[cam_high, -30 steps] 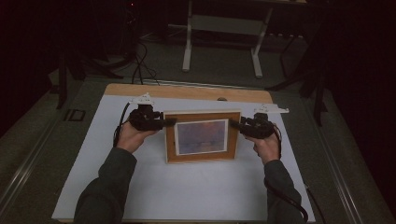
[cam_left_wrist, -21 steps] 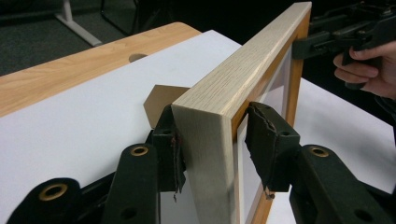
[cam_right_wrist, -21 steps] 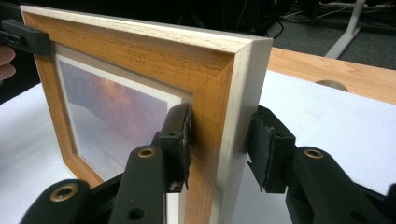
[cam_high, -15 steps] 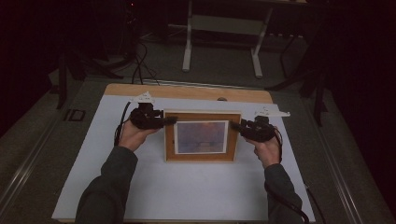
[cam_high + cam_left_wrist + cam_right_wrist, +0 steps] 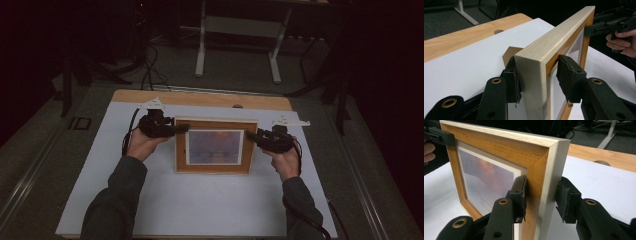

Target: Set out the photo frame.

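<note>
High view: picture frame (image 5: 215, 146) stands upright on the white mat (image 5: 200, 205), mid-table. Its side rails lie between the jaws of the left gripper (image 5: 182, 128) and right gripper (image 5: 251, 135). The left jaws have just been opening around the rail. Both grippers sit slack, each with a gap at one pad. Judgement: the frame is set down and release is underway.

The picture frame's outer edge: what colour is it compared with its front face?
The outer edge is pale, whitish wood; the front face is warmer orange-brown. Best seen in the right gripper view.
</note>
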Motion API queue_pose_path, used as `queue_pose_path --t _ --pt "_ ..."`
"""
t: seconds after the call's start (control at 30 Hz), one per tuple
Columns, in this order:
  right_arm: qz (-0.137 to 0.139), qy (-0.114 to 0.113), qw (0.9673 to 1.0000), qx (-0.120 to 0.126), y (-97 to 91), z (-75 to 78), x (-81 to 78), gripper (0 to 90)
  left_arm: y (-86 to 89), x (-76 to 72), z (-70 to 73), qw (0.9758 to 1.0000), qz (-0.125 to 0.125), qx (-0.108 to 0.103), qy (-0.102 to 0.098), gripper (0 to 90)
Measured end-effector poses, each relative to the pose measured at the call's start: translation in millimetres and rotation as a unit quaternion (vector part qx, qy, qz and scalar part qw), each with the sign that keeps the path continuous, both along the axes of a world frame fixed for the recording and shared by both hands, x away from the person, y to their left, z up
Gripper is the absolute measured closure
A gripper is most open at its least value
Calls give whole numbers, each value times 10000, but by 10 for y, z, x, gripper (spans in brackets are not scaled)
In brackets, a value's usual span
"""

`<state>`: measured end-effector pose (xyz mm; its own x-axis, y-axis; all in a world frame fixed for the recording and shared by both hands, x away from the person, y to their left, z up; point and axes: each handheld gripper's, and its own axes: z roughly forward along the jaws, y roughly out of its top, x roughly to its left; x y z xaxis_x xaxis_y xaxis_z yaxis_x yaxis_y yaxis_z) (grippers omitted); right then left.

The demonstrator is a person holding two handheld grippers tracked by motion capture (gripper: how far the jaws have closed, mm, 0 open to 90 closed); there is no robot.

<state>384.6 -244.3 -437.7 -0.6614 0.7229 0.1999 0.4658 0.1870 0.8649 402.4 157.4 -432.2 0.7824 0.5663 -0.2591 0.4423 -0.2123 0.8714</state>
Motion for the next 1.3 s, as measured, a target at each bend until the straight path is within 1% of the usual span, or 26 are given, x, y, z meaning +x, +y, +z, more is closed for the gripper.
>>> queue_pose_path --t 0.2,0.33,0.4,0.53,0.67,0.87,0.9,1.0,1.03,1.1,1.13,1.3 --pt "2 -22 10000 -25 4 1 -6 614 0 -5 2 10000 18 -43 46 566" --pt "34 -61 9999 -144 12 13 -12 600 1 -12 7 10000 21 -49 63 565" --pt "21 -68 9997 -220 22 13 -16 578 4 -15 6 9999 36 -64 81 564" --pt "33 -44 9996 -281 21 -8 -16 549 3 -28 1 9999 59 -77 68 563" --pt "60 -37 9995 -300 21 -13 -26 519 -5 -44 -1 9999 52 -2 96 549" --pt "114 -36 9992 -374 2 7 -44 480 -4 -83 24 10000 35 68 63 513" --pt "119 -35 9992 -383 -3 11 -49 472 1 -100 39 9999 52 116 50 507" --pt "127 -31 9991 -410 -16 19 -56 460 7 -116 53 9998 59 158 40 494" --pt "117 -28 9986 -512 -29 28 -67 451 19 -136 71 9998 88 197 16 492" --pt "146 -27 9982 -586 -41 33 -76 444 26 -144 80 9997 98 211 9 487" --pt "145 -4 9980 -610 -44 36 -84 442 40 -165 98 9996 126 248 -18 485" --pt "216 14 9973 -702 -62 49 -106 436 72 -209 118 9994 171 283 -44 482"
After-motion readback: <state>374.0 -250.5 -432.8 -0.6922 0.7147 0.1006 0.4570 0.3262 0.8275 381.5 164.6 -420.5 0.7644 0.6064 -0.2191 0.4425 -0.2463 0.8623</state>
